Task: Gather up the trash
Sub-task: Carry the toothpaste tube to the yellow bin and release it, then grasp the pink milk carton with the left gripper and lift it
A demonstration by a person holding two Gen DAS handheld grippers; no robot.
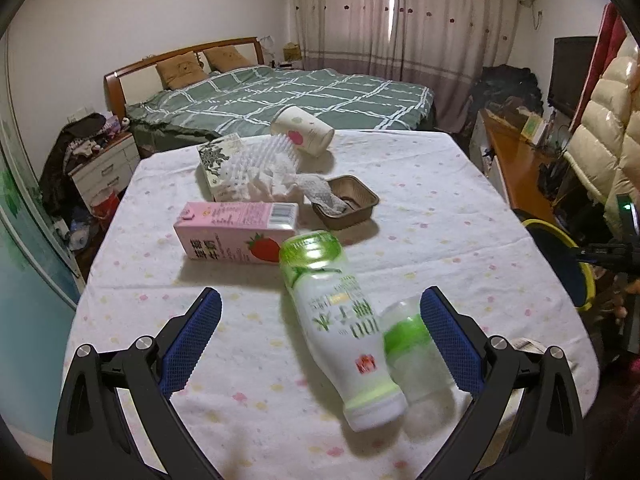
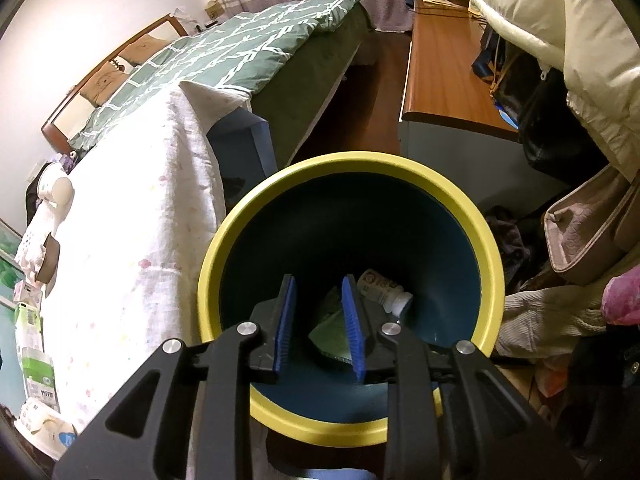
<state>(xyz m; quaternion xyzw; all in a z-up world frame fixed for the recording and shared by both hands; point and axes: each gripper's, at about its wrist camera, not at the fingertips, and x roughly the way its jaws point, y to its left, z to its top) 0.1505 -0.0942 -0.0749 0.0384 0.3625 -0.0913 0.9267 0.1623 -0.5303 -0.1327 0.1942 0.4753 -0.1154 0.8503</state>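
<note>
My left fingers [image 1: 320, 326] spread around trash; my right fingers [image 2: 319, 326] hover over the bin.

Lower centre, a white bottle [image 1: 340, 332] with green cap and Chinese print lies on the dotted surface [image 1: 440, 208] beside a clear cup [image 1: 412, 354]. Above it: a pink strawberry carton [image 1: 236, 232], barcode showing. My right fingers, narrowly parted and holding nothing, point into the yellow-rimmed bin [image 2: 486, 236] with a small bottle [image 2: 384, 290] inside. A green bed [image 1: 280, 96] fills the upper frame.
</note>
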